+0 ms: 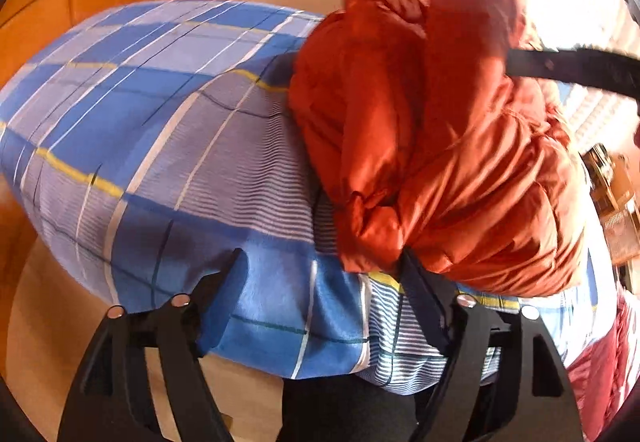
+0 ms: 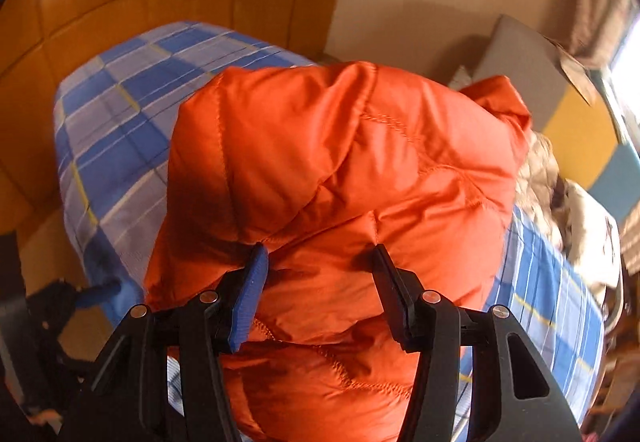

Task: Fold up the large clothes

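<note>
An orange puffer jacket (image 1: 432,146) lies bunched on a bed with a blue checked sheet (image 1: 152,130). My left gripper (image 1: 324,262) is open over the sheet near the bed's near edge; its right finger touches the jacket's lower edge. In the right wrist view the jacket (image 2: 340,170) fills the middle. My right gripper (image 2: 320,254) is open with both fingers pressed against the jacket's padded fabric. The right gripper's finger (image 1: 568,70) also shows in the left wrist view, against the jacket's right side. The left gripper shows in the right wrist view (image 2: 96,294) at the bed's left edge.
An orange wooden panelled wall (image 2: 120,2) stands behind the bed. A grey and yellow cushion (image 2: 552,102) and a fur-trimmed pale garment (image 2: 576,226) lie at the right of the bed. A dark red garment (image 1: 600,370) is at the lower right.
</note>
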`<state>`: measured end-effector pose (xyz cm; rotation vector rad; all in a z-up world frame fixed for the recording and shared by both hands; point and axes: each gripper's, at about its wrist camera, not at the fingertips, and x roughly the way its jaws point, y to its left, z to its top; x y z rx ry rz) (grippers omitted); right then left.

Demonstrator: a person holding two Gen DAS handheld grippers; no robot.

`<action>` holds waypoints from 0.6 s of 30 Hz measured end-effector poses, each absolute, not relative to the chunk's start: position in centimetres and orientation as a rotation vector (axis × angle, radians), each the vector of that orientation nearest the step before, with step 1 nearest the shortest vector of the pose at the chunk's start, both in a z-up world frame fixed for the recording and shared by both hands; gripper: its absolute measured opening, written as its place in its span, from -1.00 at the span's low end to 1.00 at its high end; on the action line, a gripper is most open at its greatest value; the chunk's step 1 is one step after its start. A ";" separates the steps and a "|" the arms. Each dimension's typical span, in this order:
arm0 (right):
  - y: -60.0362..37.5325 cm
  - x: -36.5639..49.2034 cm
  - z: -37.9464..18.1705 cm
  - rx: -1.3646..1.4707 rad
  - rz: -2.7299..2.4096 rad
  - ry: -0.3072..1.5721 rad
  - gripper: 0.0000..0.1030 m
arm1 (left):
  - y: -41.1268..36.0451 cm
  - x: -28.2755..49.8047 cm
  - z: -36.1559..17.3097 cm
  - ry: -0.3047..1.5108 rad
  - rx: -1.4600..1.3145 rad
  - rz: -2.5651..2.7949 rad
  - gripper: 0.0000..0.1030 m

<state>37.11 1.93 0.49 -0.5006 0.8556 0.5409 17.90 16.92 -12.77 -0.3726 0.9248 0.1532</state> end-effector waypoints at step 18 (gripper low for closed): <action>6.5 40.9 -1.4 -0.749 0.731 0.926 0.08 | 16.2 17.9 -12.4 0.909 -0.323 0.198 0.54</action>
